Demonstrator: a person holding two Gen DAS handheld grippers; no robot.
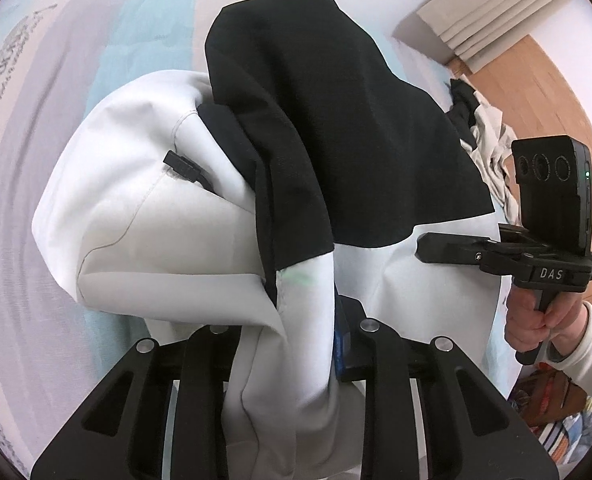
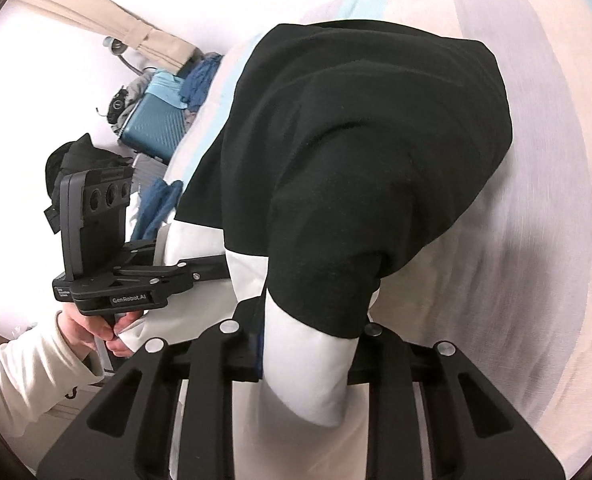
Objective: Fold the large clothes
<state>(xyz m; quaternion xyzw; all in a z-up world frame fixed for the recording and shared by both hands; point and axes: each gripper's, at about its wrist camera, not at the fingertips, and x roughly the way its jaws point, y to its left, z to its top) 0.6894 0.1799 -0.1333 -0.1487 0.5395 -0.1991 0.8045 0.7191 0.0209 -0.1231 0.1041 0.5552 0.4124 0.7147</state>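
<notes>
A large black and white jacket point(image 1: 316, 128) hangs bunched above a pastel striped bed sheet point(image 1: 56, 80). My left gripper point(image 1: 296, 344) is shut on a white fold of it, fabric filling the gap between the fingers. My right gripper point(image 2: 308, 344) is shut on a white and black fold of the same jacket point(image 2: 356, 140). In the left wrist view the right gripper point(image 1: 436, 248) reaches into the jacket from the right. In the right wrist view the left gripper point(image 2: 212, 268) reaches in from the left. A black zipper pull point(image 1: 182, 166) shows on the white part.
The bed sheet point(image 2: 536, 240) lies beneath and around the jacket. A heap of other clothes point(image 1: 484, 128) lies at the bed's right edge by a wooden floor point(image 1: 536, 92). A teal suitcase point(image 2: 156, 124) with clothes on it stands beside the bed.
</notes>
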